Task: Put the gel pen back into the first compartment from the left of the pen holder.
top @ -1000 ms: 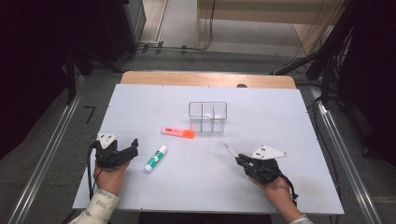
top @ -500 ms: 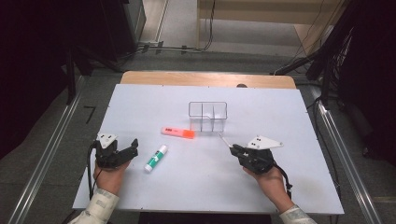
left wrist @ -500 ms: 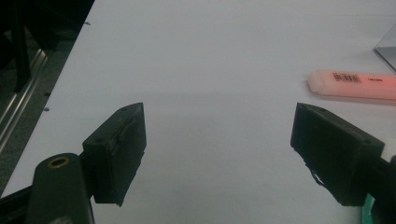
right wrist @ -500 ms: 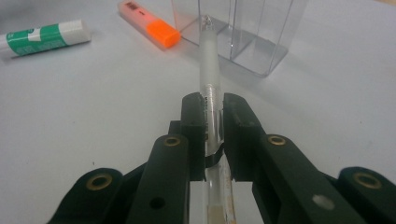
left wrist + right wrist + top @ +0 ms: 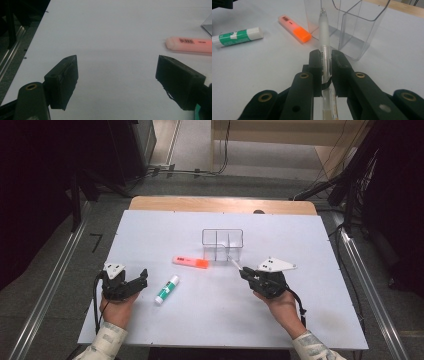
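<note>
Near the middle of the white table (image 5: 310, 240), slightly toward its far edge, stands a clear plastic box (image 5: 222, 243) with open top and inner dividers. Just in front of it, toward the person's side, the right gripper (image 5: 243, 272) is clamped on a clear, whitish pen (image 5: 233, 264). From the right gripper view, the two black jaws press against the pen's (image 5: 324, 40) barrel on both sides, and the pen sticks out forward and upward, its tip pointing at the box's (image 5: 352, 27) near wall and close to it; whether the tip touches the wall cannot be told. An orange highlighter (image 5: 190, 262) lies flat on the table just to the left of the box, toward the person. A glue stick (image 5: 166, 289) with a green and white label lies nearer the front edge, at an angle, between the highlighter and the left gripper (image 5: 144, 279). This gripper rests close to the front left corner of the table, held in the person's left hand (image 5: 116, 304). From the left gripper view, its jaws stand wide apart over bare table with nothing between them, and the highlighter (image 5: 190, 44) lies beyond the right-hand jaw.
</note>
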